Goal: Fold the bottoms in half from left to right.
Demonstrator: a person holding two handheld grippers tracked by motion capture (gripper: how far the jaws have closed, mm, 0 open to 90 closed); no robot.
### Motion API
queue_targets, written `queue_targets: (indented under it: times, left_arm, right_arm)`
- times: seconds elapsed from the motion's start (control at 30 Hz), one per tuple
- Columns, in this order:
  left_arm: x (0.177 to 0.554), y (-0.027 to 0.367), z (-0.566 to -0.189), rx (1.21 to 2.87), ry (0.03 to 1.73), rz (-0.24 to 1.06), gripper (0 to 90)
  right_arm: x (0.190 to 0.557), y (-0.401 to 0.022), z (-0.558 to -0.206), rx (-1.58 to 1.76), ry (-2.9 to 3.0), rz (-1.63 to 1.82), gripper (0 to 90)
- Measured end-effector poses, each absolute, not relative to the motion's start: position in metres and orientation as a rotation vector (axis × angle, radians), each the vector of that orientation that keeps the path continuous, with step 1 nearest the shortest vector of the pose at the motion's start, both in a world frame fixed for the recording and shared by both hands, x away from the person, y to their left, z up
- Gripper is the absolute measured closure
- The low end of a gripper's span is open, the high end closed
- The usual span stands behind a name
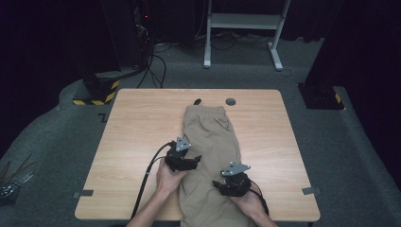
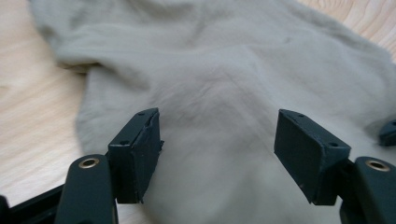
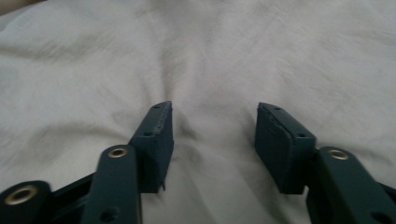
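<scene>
You have one pair of khaki trousers [image 1: 210, 156] on one wooden table [image 1: 132, 142], and two grippers over it: the left gripper [image 1: 195, 160] and the right gripper [image 1: 222, 185], one in each of your two hands. Count two round holes in the table's far edge, a dark one [image 1: 197, 101] and a grey-capped one [image 1: 231, 101]. You also have two grey tape strips on the table, one by the near left corner [image 1: 83, 193] and one by the near right corner [image 1: 309, 191].

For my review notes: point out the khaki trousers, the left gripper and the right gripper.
khaki trousers [image 1: 210, 130], high view, upper fabric below the waistband.
left gripper [image 2: 217, 149], left gripper view, midway between its open fingertips.
right gripper [image 3: 214, 140], right gripper view, midway between its open fingertips.
</scene>
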State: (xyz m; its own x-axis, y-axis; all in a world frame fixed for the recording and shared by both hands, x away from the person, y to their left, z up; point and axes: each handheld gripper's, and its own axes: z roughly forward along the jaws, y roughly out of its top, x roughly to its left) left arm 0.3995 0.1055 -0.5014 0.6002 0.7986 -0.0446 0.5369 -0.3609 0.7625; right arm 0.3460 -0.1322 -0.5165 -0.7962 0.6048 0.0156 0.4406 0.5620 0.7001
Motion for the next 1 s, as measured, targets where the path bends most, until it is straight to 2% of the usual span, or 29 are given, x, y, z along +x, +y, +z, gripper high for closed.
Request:
queue_targets:
  times: [0.13, 0.23, 0.43, 0.5, 0.53, 0.57, 0.7, 0.87, 1.0]
  left_arm:
    - [0.398, 0.102, -0.518, 2.102, 1.063, 0.411, 32.0]
    - [0.393, 0.104, -0.522, 2.092, 1.053, 0.441, 33.7]
    - [0.390, 0.105, -0.523, 2.121, 1.026, 0.470, 34.1]
    - [0.392, 0.106, -0.522, 2.123, 1.030, 0.470, 34.7]
    - [0.393, 0.107, -0.522, 2.124, 1.031, 0.469, 35.2]
    - [0.393, 0.108, -0.522, 2.124, 1.036, 0.473, 35.5]
    - [0.392, 0.114, -0.517, 2.108, 1.069, 0.438, 34.4]
    - [0.362, 0.117, -0.505, 2.099, 1.020, 0.416, 32.6]
    - [0.339, 0.118, -0.510, 2.115, 1.029, 0.407, 32.1]
  right_arm:
    - [0.378, -0.151, -0.499, 1.039, 2.417, 1.215, 52.8]
    - [0.414, -0.146, -0.491, 1.124, 2.348, 1.180, 54.5]
    - [0.472, -0.119, -0.507, 1.187, 2.397, 0.970, 54.5]
    - [0.482, -0.126, -0.513, 1.188, 2.382, 0.933, 56.3]
    - [0.485, -0.132, -0.511, 1.244, 2.359, 0.886, 52.5]
    - [0.487, -0.136, -0.510, 1.252, 2.362, 0.875, 53.0]
    - [0.475, -0.160, -0.499, 1.289, 2.300, 0.896, 49.6]
    - [0.420, -0.162, -0.482, 1.153, 2.340, 1.026, 46.8]
    - [0.380, -0.153, -0.486, 1.085, 2.389, 1.032, 43.9]
